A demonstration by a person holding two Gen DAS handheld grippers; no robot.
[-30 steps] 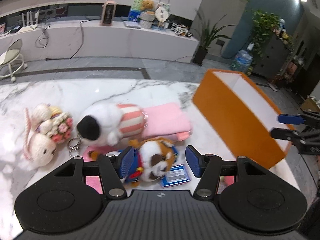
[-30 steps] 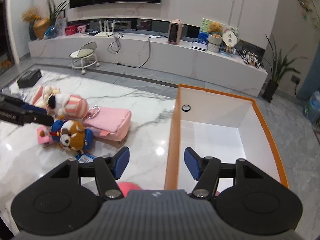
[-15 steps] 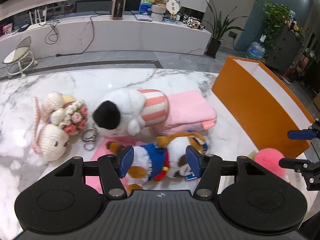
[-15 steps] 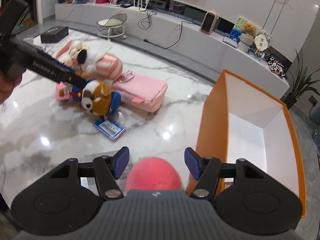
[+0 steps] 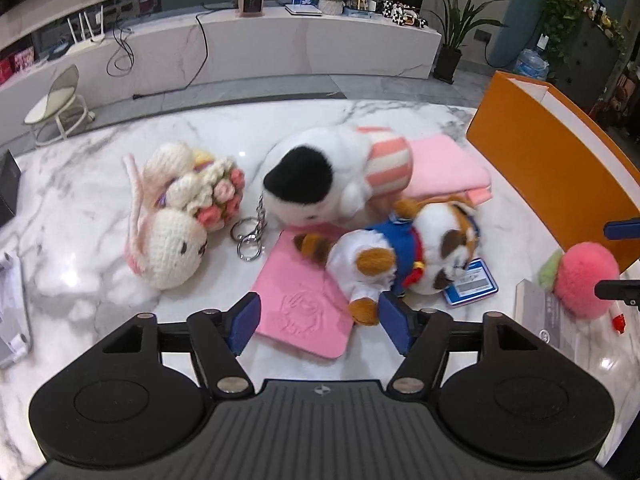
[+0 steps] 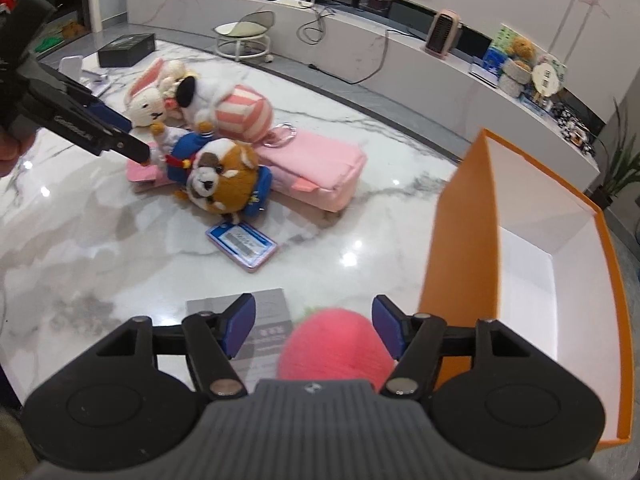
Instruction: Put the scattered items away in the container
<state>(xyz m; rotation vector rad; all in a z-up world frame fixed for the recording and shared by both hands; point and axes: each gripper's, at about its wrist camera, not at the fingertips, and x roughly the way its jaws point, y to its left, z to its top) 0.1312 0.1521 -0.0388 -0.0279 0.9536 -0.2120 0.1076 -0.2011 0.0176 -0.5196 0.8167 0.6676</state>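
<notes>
Over the white marbled worktop, the left tongs hang with jaws opening around the hind paw of the brown-and-white plush dog in a blue sailor suit, pads not yet pressing, likely so the toy can be lifted off the flat pink card beneath. Beside the tall orange box with white lining, the right tongs are opening astride the fluffy pink strawberry plush, seemingly unpinched, close enough for a short carry in.
</notes>
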